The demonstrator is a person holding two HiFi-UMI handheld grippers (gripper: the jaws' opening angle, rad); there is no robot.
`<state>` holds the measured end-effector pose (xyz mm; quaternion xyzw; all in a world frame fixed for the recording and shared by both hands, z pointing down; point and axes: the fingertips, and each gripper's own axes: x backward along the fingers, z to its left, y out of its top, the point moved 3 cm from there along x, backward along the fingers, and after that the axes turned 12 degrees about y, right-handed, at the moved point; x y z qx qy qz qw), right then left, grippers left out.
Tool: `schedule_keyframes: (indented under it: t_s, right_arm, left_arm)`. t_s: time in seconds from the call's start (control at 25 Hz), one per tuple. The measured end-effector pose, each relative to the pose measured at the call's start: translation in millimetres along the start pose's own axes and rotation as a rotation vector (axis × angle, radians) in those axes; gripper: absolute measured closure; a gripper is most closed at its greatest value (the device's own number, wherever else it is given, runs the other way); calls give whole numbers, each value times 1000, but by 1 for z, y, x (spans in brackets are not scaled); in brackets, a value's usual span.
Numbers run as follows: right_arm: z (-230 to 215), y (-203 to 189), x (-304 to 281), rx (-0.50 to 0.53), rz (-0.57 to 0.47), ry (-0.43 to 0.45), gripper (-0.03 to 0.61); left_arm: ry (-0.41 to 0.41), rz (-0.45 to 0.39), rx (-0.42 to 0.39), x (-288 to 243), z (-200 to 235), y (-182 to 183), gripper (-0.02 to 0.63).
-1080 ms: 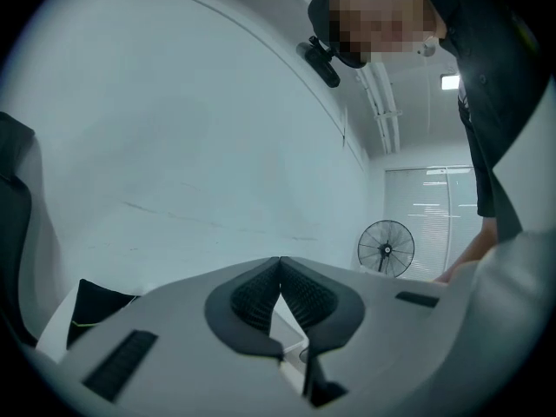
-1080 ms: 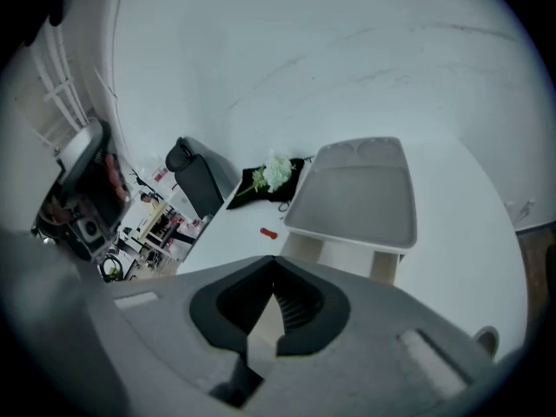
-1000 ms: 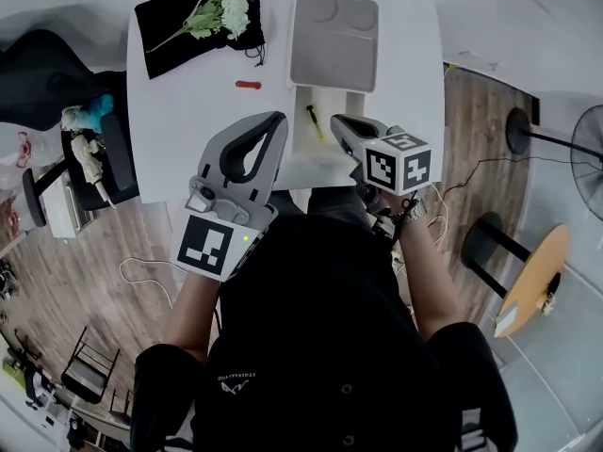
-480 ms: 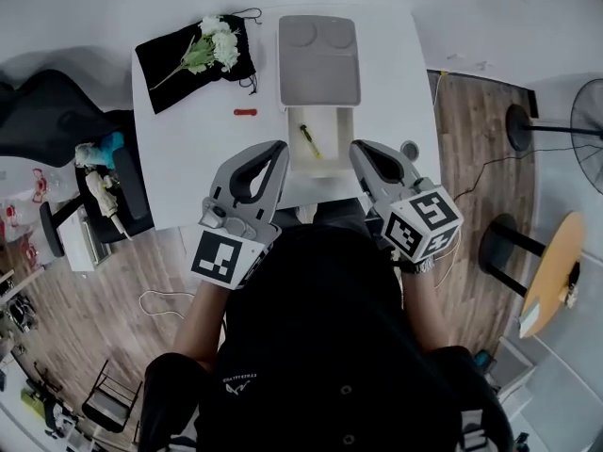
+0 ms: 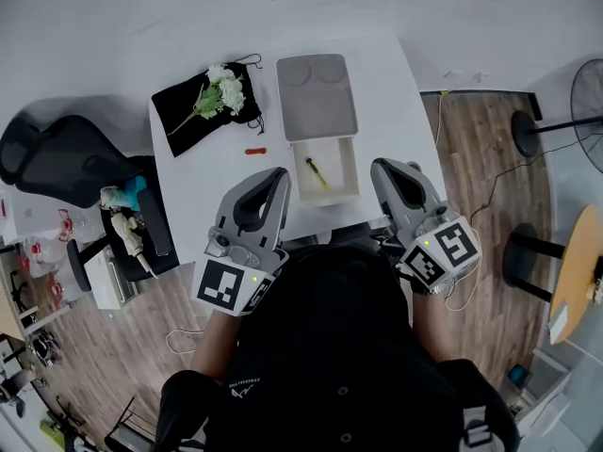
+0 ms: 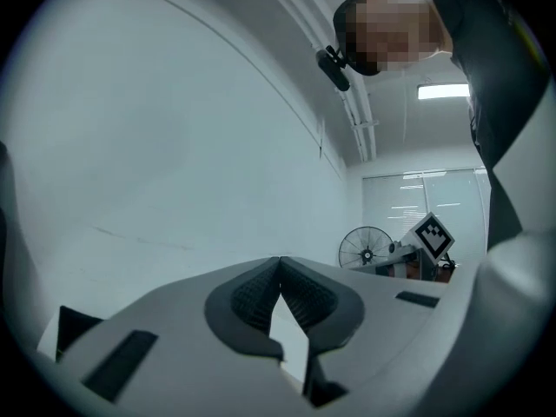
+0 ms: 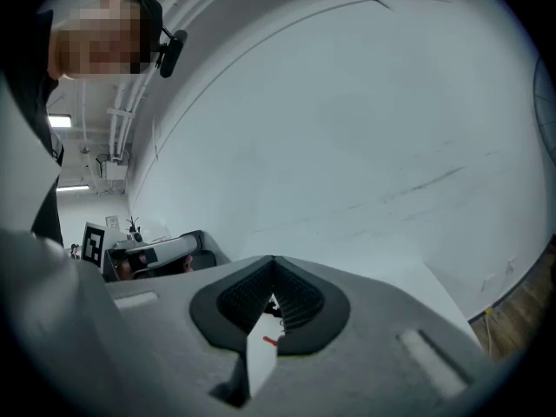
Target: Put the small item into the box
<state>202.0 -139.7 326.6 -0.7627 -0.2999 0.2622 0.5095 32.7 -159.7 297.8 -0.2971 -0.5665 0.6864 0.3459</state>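
Note:
A white open box [image 5: 345, 171] sits near the table's front edge, its grey lid [image 5: 317, 97] lying flat behind it. Inside the box lies a small yellow-and-black tool [image 5: 317, 170]. A small red item [image 5: 255, 151] rests on the white table [image 5: 203, 172] left of the box. My left gripper [image 5: 279, 173] is shut and empty at the front edge, left of the box. My right gripper [image 5: 381, 166] is shut and empty just right of the box. In both gripper views the fingertips [image 6: 280, 263] [image 7: 274, 266] meet and point up at a white wall.
A black cloth [image 5: 184, 113] with white flowers [image 5: 224, 88] lies at the table's back left. A black office chair [image 5: 57, 163] and a cluttered cart [image 5: 127, 238] stand left of the table. A fan [image 5: 579, 97], stools [image 5: 528, 252] and a round wooden table [image 5: 575, 271] stand to the right.
My right gripper has drawn back out of the box to the table's front right. Both grippers now sit lower and nearer the body. The tool stays in the box.

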Motion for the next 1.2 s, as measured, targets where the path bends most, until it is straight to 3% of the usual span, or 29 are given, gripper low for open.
schedule_keyframes:
  t_s: [0.36, 0.64, 1.2]
  right_arm:
    - [30, 76, 14, 173, -138, 23, 574]
    - [33, 81, 12, 199, -139, 25, 574]
    - [27, 78, 10, 210, -111, -3, 574]
  left_arm:
    - [53, -153, -79, 15, 11, 69, 609]
    - [78, -117, -74, 22, 21, 59, 609]
    - [69, -128, -85, 18, 21, 55, 609]
